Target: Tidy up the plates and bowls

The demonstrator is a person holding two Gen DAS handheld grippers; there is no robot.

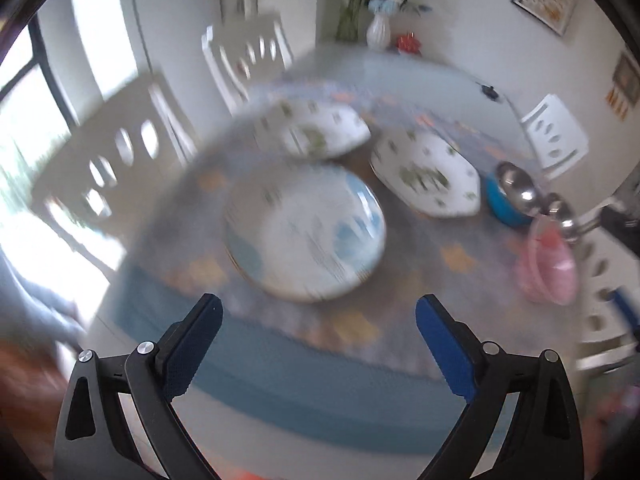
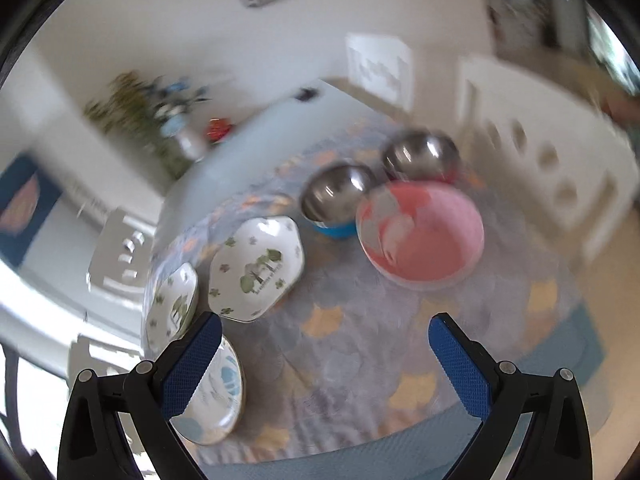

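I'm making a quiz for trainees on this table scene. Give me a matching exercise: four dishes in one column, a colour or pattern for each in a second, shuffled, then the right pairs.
Things:
1. round plate
2. big plastic bowl
3. nearer steel bowl
4. angular plate

Descriptions:
A. white with green trees
B. pink
C. blue outside, shiny metal inside
D. white with pale blue patches

Pairs: 1-D, 2-B, 3-C, 4-A

blurred round plate (image 1: pixel 306 236), spread fingers (image 1: pixel 196 340)
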